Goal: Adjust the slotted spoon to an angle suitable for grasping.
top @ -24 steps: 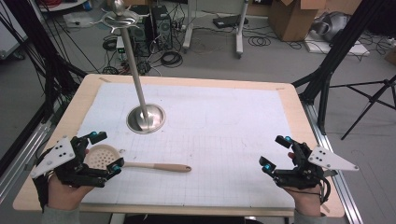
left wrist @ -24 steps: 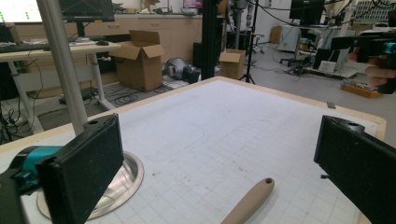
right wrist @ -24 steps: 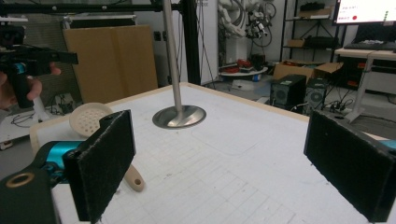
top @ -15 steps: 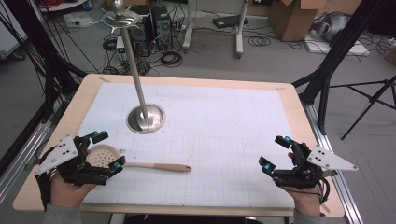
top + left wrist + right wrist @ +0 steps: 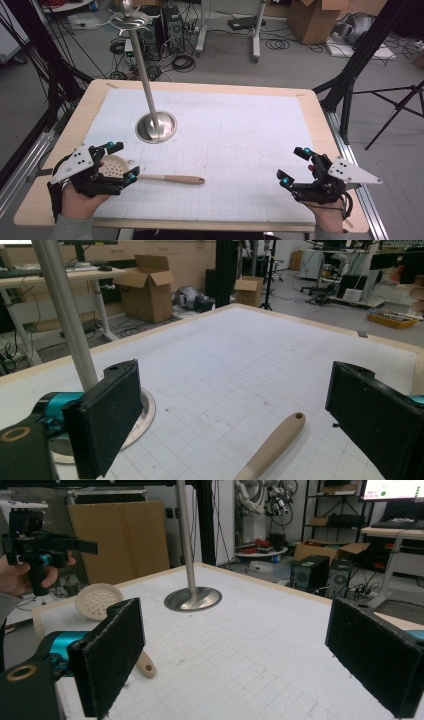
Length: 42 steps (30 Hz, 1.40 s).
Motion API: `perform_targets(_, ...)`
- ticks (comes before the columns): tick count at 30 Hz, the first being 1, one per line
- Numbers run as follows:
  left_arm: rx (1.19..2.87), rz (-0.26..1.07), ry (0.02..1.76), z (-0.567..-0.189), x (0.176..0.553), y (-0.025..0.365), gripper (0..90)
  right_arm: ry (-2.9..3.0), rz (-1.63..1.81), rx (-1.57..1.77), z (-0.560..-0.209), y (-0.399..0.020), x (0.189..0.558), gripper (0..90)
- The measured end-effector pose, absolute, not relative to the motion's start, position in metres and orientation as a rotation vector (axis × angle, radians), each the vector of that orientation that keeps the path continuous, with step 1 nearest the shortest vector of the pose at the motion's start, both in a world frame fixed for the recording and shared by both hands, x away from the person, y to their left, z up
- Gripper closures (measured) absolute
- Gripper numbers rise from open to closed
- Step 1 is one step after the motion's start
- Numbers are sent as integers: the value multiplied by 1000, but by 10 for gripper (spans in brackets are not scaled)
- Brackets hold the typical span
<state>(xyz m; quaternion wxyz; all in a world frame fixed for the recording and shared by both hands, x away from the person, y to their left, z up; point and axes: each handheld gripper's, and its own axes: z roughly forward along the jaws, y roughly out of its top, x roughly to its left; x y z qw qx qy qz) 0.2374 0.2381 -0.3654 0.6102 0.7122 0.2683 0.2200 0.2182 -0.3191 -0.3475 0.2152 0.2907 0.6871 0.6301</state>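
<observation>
A wooden skimmer spoon [image 5: 170,178] lies on the white mat, its round perforated head [image 5: 111,165] at the left and its handle pointing right. My left gripper [image 5: 124,161] hovers over the head, open, with one jaw on each side of it and neither pad touching. In the left gripper view the handle [image 5: 272,445] runs out between the wide black jaws of the left gripper [image 5: 240,415]. My right gripper [image 5: 293,165] is near the table's right front edge, open and holding nothing. The right gripper view shows the spoon head [image 5: 100,600] past the jaws of the right gripper [image 5: 235,655].
A metal stand with a round base [image 5: 156,127] and a tall pole [image 5: 142,65] stands left of the mat's centre, just beyond the spoon. The wooden table edge [image 5: 320,125] frames the mat. Boxes, cables and black tripod legs crowd the floor around the table.
My left gripper has edged slightly to the right over the spoon's head. The spoon and the right gripper have stayed where they were.
</observation>
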Motion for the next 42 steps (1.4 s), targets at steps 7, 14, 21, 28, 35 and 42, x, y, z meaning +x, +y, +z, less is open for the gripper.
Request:
perform_targets(7, 1695, 469, 610, -371, 242, 231, 196, 1906, 1747, 814, -348, -319, 216, 78)
perform_targets(14, 1772, 412, 625, -380, 247, 222, 389, 1898, 1737, 817, -348, -325, 214, 78)
perform_targets(21, 1813, 383, 618, -387, 251, 216, 520, 1914, 1733, 816, -349, -323, 213, 78)
perform_targets(28, 1842, 363, 618, -397, 254, 207, 638, 1920, 1730, 807, -349, -322, 213, 78)
perform_targets(35, 1888, 351, 594, -405, 256, 199, 776, 1922, 1729, 803, -350, -322, 213, 79)
perform_targets(42, 1924, 319, 598, -414, 260, 193, 859, 1923, 1726, 800, -349, -322, 212, 79)
